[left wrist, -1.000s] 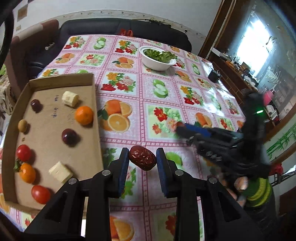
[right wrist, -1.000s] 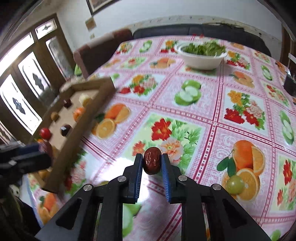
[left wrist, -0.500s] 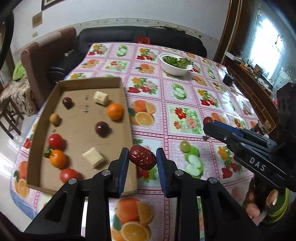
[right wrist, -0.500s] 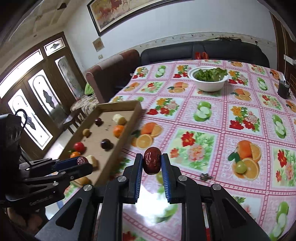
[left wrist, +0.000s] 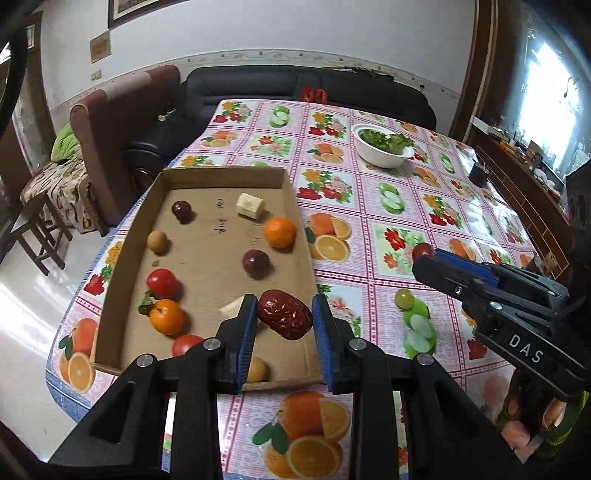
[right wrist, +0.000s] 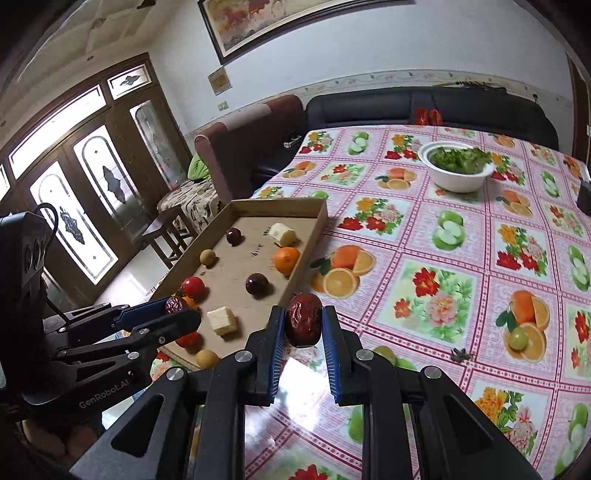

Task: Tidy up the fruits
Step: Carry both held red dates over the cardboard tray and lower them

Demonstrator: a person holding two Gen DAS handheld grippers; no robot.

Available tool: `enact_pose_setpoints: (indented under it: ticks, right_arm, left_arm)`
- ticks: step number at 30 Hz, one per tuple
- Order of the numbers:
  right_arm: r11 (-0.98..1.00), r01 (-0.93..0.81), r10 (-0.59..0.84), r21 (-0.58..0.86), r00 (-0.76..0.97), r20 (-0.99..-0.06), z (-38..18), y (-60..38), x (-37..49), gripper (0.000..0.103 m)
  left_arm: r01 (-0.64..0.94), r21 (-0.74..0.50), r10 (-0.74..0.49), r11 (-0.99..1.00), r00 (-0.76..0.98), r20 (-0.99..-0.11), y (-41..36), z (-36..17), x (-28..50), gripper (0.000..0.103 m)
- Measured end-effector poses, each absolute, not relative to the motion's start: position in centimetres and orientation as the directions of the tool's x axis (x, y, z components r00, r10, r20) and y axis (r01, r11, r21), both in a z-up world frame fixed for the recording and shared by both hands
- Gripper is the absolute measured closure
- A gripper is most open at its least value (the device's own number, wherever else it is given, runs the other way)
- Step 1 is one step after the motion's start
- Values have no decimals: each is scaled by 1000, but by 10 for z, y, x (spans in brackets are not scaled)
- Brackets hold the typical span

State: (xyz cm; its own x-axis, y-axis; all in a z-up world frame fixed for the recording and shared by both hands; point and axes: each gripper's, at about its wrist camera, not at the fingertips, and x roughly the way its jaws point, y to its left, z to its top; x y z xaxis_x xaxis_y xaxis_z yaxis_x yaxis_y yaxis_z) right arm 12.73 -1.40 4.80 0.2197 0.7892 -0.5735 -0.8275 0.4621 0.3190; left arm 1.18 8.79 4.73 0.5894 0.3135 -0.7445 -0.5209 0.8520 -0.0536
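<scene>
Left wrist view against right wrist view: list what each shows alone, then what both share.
Only the left wrist view: the right gripper from the side, a red date tip at its jaws.

Only the right wrist view: glazed doors, a framed painting, a small dark star-shaped bit.

Both: the cardboard tray of fruit, a green grape, the white bowl of greens.

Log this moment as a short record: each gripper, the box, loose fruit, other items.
left gripper: shut on a red date, above the box's near end
right gripper: shut on a second date, by the box's right wall
box: cardboard, holds oranges, tomatoes, dark plums, pale chunks, small tan fruits
loose fruit: green grape on the tablecloth
other: white bowl of greens, far side
</scene>
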Motion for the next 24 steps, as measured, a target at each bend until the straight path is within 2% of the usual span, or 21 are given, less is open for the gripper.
enact_pose_setpoints:
  ticks: [24]
  right_arm:
    - [424,-861,784,281,193,-590,55,27,118,83]
  left_arm:
    - [-594,-74,346,801,562,-751,130,38,-5,76]
